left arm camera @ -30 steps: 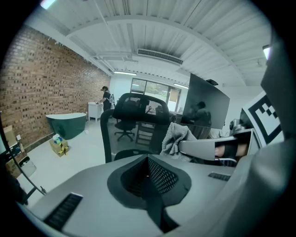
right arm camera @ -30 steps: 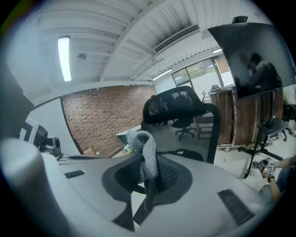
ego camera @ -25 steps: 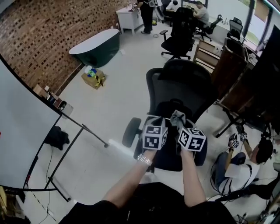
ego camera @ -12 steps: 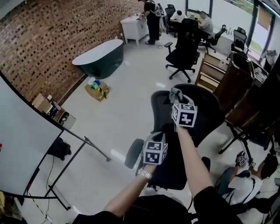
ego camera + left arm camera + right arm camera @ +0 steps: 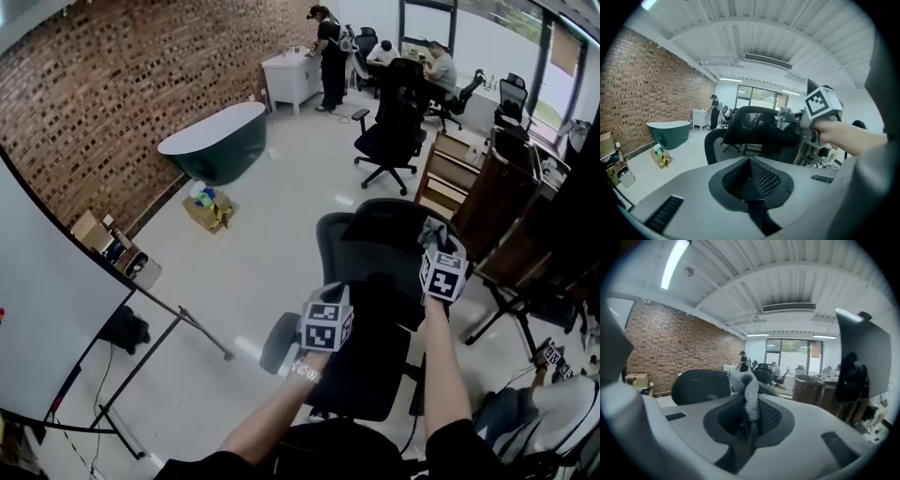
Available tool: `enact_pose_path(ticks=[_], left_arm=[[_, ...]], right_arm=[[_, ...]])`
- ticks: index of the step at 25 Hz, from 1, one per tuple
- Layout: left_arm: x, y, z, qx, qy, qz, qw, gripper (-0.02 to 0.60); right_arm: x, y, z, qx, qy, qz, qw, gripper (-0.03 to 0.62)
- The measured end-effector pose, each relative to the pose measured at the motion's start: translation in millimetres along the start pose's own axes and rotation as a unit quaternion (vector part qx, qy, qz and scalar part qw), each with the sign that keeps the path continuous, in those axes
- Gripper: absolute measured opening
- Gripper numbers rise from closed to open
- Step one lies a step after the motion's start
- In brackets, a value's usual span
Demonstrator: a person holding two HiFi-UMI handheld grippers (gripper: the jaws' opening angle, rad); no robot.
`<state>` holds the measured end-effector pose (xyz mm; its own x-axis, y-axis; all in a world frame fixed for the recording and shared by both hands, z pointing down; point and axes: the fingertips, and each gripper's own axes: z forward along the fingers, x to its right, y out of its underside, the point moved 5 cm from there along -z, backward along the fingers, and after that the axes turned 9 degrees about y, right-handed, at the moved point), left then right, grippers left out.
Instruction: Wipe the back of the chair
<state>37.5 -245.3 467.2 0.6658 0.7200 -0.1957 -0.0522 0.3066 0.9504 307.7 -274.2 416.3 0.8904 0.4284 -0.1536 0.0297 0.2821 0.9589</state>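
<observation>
- Now the right gripper point(image 5: 750, 425) pinches a grey cloth point(image 5: 748, 390) at the top edge of the chair back point(image 5: 370, 234).
- Left gripper point(image 5: 750, 164), jaws pressed together and empty, faces that back ahead.

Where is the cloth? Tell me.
Head view, right of centre: the cloth is pinched in the right gripper, at the upper right edge of the chair back.

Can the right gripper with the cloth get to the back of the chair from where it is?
Probably yes. The right gripper, shut on the grey cloth, is right by the top edge of the chair back, and nothing shows between them.
</observation>
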Motion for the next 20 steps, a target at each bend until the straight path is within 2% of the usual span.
enact_pose_path(ticks=[3, 5, 7, 9, 13, 15, 17, 20], left_arm=[[7, -3, 6, 0.005, 0.006, -0.001, 1.0, 0.003], [8, -3, 7, 0.004, 0.005, -0.001, 1.0, 0.003], [7, -1, 4, 0.001, 0.002, -0.002, 1.0, 0.003], [6, 2, -1, -0.002, -0.002, -0.002, 1.0, 0.003], [0, 8, -16, -0.003, -0.017, -0.003, 0.9998, 0.003], [-7, 9, -26, -0.004, -0.03, -0.003, 0.9995, 0.003], [-14, 11, -36, -0.004, -0.043, -0.004, 0.9991, 0.003], [-21, 13, -42, -0.001, -0.057, -0.008, 0.9984, 0.003]], right_arm=[[55, 14, -15, 0.005, 0.044, 0.041, 0.998, 0.052], [60, 23, -18, -0.001, 0.053, 0.061, 0.997, 0.053], [32, 15, -22, 0.004, 0.026, 0.073, 0.997, 0.053], [-22, 2, -25, 0.014, -0.037, 0.069, 0.997, 0.053], [-135, 9, -11, -0.008, -0.144, 0.021, 0.989, 0.053], [-172, 18, -2, -0.024, -0.162, 0.002, 0.986, 0.053], [-186, 18, 2, -0.02, -0.167, -0.016, 0.986, 0.054], [-155, 22, 13, -0.015, -0.131, -0.036, 0.991, 0.054]])
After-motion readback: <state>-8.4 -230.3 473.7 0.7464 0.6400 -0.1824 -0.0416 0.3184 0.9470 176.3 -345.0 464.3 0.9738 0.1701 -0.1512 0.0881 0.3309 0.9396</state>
